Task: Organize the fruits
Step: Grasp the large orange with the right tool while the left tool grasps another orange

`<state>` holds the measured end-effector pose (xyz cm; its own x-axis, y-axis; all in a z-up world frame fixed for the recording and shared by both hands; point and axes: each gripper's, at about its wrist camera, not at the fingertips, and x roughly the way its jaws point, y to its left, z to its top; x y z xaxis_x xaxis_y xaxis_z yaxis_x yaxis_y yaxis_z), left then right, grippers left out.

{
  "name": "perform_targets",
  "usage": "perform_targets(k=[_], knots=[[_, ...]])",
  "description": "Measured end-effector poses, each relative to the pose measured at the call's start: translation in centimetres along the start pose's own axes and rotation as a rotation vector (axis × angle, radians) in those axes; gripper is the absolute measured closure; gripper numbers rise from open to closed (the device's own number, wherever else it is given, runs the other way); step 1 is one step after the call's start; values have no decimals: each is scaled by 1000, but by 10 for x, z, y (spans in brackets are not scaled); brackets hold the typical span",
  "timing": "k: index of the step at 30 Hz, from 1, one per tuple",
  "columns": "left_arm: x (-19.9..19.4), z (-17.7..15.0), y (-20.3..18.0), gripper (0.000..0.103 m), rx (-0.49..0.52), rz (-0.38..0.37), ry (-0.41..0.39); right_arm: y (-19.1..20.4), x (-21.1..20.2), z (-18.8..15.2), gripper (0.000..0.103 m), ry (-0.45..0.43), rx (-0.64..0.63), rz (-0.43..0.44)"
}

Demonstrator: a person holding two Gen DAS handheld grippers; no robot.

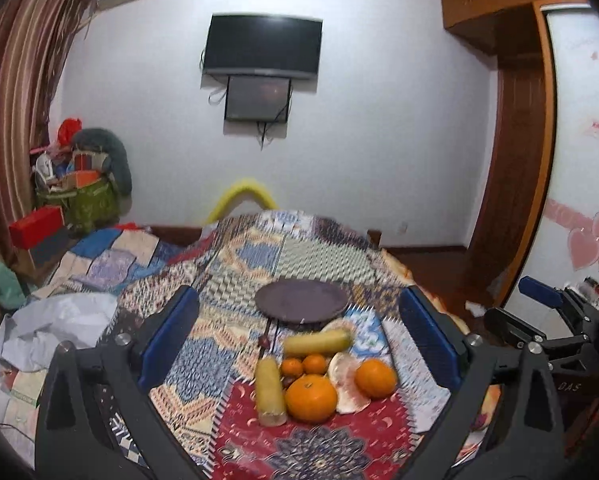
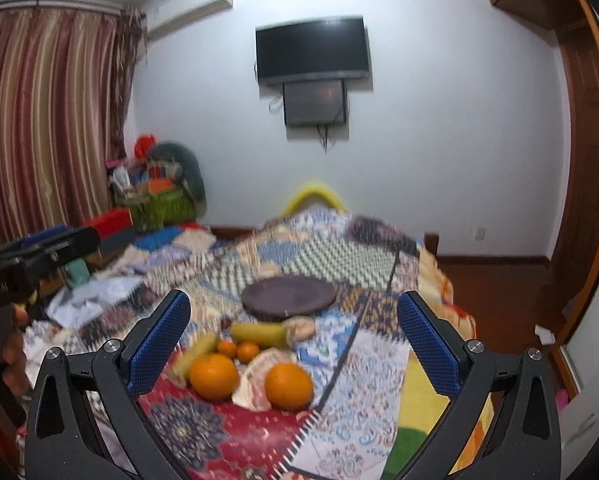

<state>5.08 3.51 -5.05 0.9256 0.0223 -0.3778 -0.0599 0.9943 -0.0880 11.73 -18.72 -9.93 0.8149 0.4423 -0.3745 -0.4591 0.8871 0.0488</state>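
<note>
With both my left gripper (image 1: 299, 312) and right gripper (image 2: 293, 312) spread wide and empty, the fruit pile (image 1: 319, 376) lies at twelve o'clock, just short of the empty plate (image 1: 301, 302).

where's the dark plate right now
In both wrist views the dark plate sits empty on the patterned quilt, centre frame, just beyond the pile of oranges and bananas.
</note>
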Motion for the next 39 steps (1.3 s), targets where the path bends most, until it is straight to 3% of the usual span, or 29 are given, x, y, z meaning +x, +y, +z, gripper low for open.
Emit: perform_targets(k=[5, 10, 12, 20, 33, 39], knots=[[33, -19, 10, 14, -2, -4, 113, -8, 25, -18, 2, 104, -13, -14], [69, -43, 14, 23, -20, -33, 235, -14, 50, -33, 14, 208, -11, -6], [81, -53, 13, 28, -22, -47, 276, -14, 60, -40, 24, 244, -16, 4], [121, -85, 2, 38, -13, -107, 411, -14, 93, -63, 34, 352, -20, 48], [155, -117, -4, 39, -23, -158, 552, -16, 125, -81, 34, 449, 24, 106], [164, -120, -7, 39, 13, -137, 540, -16, 136, -85, 34, 473, 40, 135]])
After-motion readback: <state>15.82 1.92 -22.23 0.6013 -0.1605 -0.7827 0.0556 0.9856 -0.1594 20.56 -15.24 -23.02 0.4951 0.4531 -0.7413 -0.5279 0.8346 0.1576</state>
